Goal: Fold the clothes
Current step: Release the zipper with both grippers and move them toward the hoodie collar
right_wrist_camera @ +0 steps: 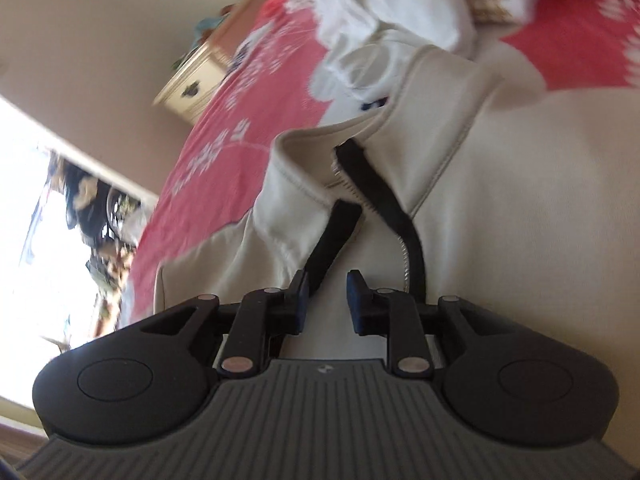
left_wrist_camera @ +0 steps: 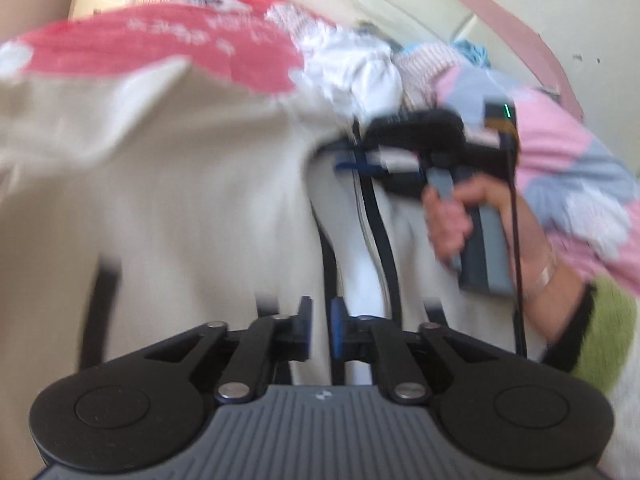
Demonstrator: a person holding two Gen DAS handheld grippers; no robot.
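Cream jacket (left_wrist_camera: 180, 200) lies spread over the red bedspread (left_wrist_camera: 160, 36), its black-edged zip (right_wrist_camera: 376, 184) running straight ahead of both grippers, I judge so its front can be squared for folding. My left gripper (left_wrist_camera: 320, 330) sits just above the zip, slightly apart, holding nothing. My right gripper (right_wrist_camera: 326, 300) hangs apart near the collar (right_wrist_camera: 320, 148), empty.

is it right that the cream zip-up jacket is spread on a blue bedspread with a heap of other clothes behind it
Not quite: the bedspread is red with white print, not blue. Both wrist views show it, the right wrist view most clearly. The rest holds: the cream jacket, with its dark-edged zip, lies on it, and a heap of other clothes sits behind it in the left wrist view.
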